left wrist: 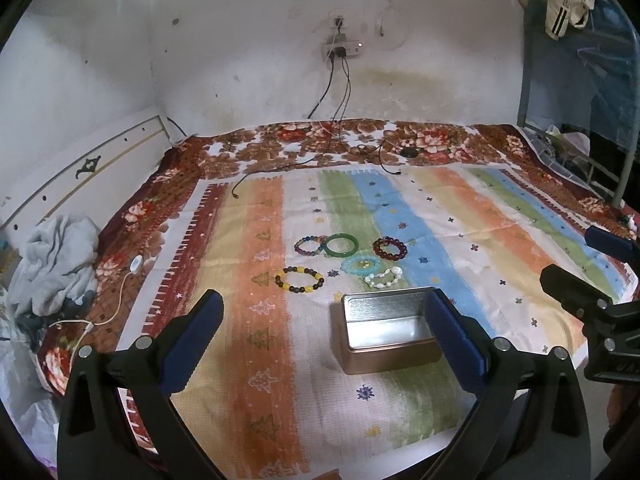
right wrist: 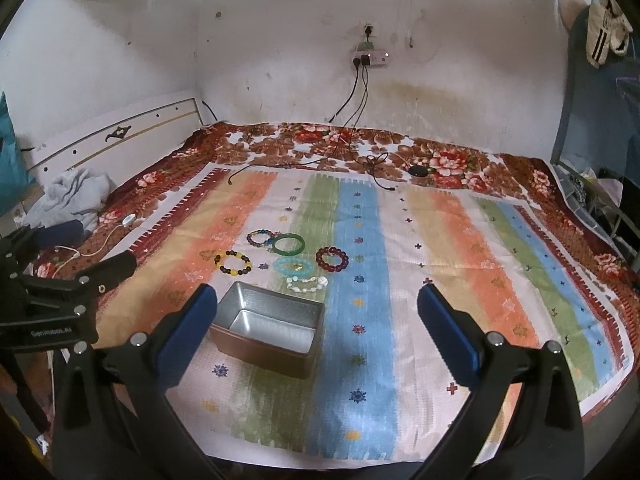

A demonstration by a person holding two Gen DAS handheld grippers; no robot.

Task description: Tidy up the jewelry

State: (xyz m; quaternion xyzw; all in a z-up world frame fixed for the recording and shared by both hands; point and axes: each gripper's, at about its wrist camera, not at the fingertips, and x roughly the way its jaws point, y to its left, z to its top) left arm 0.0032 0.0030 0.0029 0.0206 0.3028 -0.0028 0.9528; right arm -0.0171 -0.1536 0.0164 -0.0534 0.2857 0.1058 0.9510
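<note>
Both grippers wide open, empty — left gripper (left wrist: 324,334) sits nearer the empty tin box (left wrist: 386,328); bracelets (left wrist: 346,260) lie just beyond it, frame centre — right gripper (right wrist: 316,332) off right.

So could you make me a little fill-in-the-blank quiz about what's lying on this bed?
1. The metal tin holds ____ bracelets so far.
2. The solid, unbeaded bangle is coloured ____.
3. Both the left tongs and right tongs stand ____, gripping nothing.
4. The number of bracelets lying on the striped cloth is ____.

Missing words: no; green; open; six
</note>
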